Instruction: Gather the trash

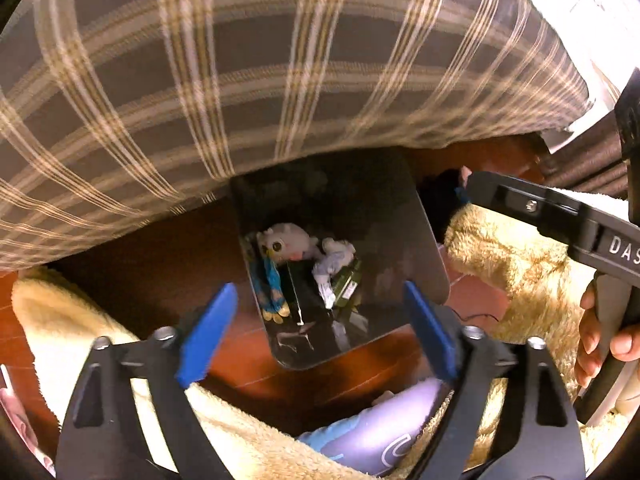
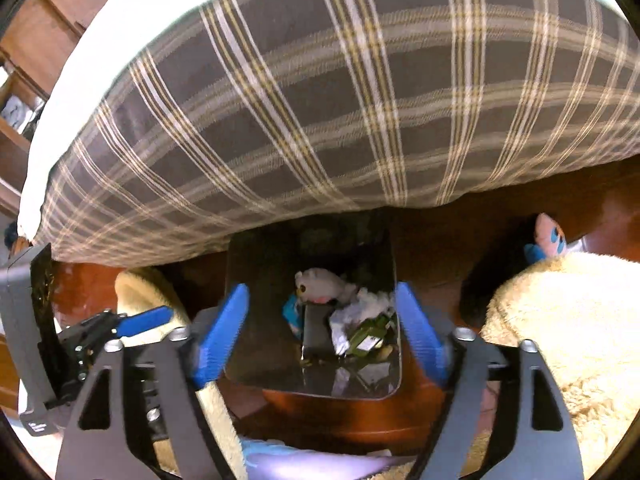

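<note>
In both wrist views the left gripper (image 1: pixel 320 328) and the right gripper (image 2: pixel 322 336) stood with jaws wide and empty above the dark bin (image 1: pixel 420 248) at frame centre, where crumpled trash (image 1: pixel 332 268) lay beside a plush owl (image 1: pixel 280 242).

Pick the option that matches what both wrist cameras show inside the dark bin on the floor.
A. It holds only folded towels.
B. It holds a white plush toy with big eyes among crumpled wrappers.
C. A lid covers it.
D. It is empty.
B: the open bin holds a white plush toy lying beside crumpled wrappers, and the right wrist view shows the same.
</note>
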Available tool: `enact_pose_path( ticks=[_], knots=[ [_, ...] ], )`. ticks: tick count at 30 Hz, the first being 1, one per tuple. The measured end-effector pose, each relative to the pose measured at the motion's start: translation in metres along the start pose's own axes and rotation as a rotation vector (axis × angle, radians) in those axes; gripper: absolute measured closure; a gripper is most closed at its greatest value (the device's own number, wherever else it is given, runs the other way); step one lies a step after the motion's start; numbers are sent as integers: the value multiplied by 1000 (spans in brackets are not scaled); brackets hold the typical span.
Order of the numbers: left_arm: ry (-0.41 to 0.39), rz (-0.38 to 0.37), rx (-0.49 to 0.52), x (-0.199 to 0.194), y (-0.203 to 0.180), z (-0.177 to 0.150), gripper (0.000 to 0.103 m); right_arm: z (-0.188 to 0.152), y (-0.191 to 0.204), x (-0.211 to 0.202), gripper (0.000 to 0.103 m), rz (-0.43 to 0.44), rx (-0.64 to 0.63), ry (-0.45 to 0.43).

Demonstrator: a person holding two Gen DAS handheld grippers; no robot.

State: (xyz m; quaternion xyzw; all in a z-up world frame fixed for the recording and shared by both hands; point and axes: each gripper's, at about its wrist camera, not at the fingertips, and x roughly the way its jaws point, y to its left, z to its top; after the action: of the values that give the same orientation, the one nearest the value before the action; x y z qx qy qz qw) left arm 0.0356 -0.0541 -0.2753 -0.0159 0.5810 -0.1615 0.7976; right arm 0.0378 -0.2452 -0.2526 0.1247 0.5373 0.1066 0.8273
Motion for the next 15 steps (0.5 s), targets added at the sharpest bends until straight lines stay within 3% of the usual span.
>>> enact_pose_path(
  ticks=[3, 11, 15],
  knots=[
    [-37, 13, 2, -12, 0, 3, 8, 4, 3, -11, 14, -10, -14, -33],
    [-145, 37, 3, -56, 2, 11, 8, 18, 13, -47, 4, -22, -33, -120],
    [-196, 46, 16, -84, 0, 18, 8, 28, 22, -66, 4, -26, -54, -150]
  ],
)
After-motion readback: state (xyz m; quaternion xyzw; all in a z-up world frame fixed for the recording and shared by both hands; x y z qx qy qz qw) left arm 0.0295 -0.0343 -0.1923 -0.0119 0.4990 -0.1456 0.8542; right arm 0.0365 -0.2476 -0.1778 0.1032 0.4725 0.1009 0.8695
